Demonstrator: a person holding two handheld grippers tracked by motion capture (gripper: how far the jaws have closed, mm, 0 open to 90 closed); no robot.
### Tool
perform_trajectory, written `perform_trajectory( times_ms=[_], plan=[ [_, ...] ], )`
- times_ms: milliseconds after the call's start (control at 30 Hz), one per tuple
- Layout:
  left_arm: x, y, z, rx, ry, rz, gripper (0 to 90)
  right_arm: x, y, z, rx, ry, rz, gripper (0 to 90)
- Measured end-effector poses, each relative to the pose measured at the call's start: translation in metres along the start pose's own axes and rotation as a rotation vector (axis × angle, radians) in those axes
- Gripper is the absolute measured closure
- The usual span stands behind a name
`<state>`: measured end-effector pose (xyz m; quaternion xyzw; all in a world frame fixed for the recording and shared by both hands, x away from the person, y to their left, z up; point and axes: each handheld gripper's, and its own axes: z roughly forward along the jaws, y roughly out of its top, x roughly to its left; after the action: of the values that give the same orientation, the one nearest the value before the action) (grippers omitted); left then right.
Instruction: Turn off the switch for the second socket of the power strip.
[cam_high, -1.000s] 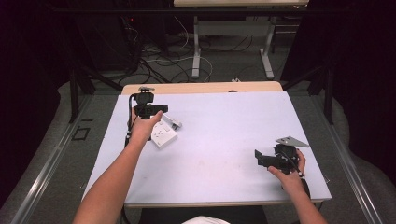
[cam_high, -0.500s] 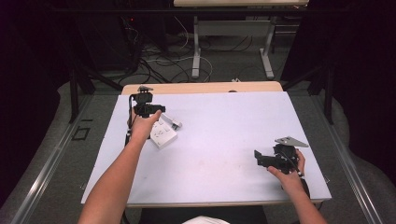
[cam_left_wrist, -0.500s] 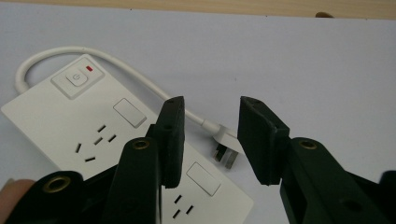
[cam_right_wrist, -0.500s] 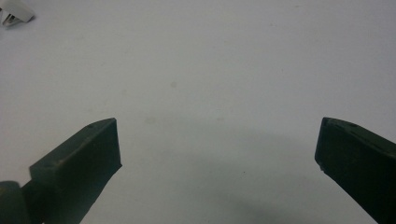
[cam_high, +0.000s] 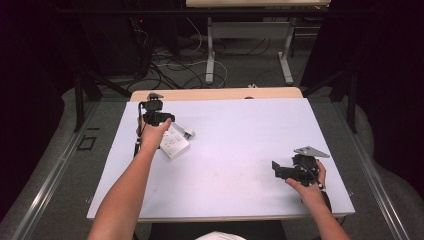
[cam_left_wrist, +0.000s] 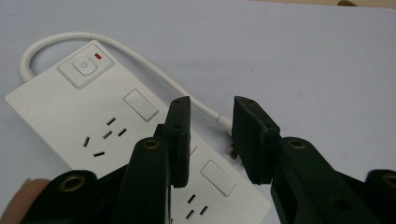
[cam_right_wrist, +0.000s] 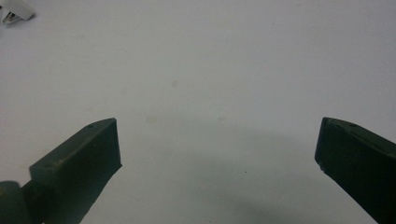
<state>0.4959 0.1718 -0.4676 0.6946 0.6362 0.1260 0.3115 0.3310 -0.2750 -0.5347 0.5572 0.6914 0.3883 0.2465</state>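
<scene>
- Left tool (cam_left_wrist: 208, 140) is hovering half-spread over the flat white plastic power strip (cam_left_wrist: 116, 135); its jaws could be clipping the thin white cord (cam_left_wrist: 154, 70).
- Right tool (cam_right_wrist: 217, 163) is sitting wide open over bare white table (cam_right_wrist: 210, 60), risking nothing.

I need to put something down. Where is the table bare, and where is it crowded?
Bare: the middle of the table, between the power strip and the right gripper, and the far right corner. Crowded: the far left, where the left gripper hangs over the strip and its plug.
</scene>
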Motion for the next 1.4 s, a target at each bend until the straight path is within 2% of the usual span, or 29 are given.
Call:
perform_trajectory(
  times_ms=[67, 100, 133, 400, 467, 767, 900, 1167, 1400],
  plan=[
    [0.000, 0.000, 0.001, 0.007, -0.006, -0.003, 69.1, 0.000, 0.000, 0.000, 0.000, 0.000, 0.001, 0.0],
    [0.001, 0.001, 0.000, 0.026, -0.011, 0.000, 69.1, 0.000, 0.000, 0.000, 0.000, 0.000, 0.001, 0.0],
    [0.001, 0.000, 0.003, 0.006, -0.002, -0.004, 69.6, 0.000, 0.000, 0.000, 0.000, 0.000, 0.000, 0.0],
    [0.003, 0.000, 0.006, 0.045, -0.007, -0.005, 71.3, 0.000, 0.000, 0.001, -0.002, -0.003, 0.000, 0.0],
    [0.002, -0.001, 0.009, 0.036, -0.003, -0.008, 71.8, 0.000, 0.000, 0.001, 0.002, 0.002, 0.000, 0.0],
    [0.003, -0.002, 0.015, 0.089, -0.008, 0.001, 74.4, 0.000, 0.000, 0.001, 0.003, 0.003, -0.002, 0.0],
    [0.003, -0.003, 0.018, 0.090, -0.003, -0.006, 74.6, 0.000, 0.000, 0.001, 0.004, 0.004, -0.002, 0.0],
    [0.007, -0.005, 0.026, 0.128, 0.005, -0.012, 75.7, 0.001, -0.001, 0.002, 0.009, 0.006, 0.001, 0.0],
    [0.007, -0.006, 0.031, 0.135, 0.006, -0.015, 77.4, 0.001, -0.001, 0.003, 0.011, 0.007, 0.000, 0.0]
  ],
)
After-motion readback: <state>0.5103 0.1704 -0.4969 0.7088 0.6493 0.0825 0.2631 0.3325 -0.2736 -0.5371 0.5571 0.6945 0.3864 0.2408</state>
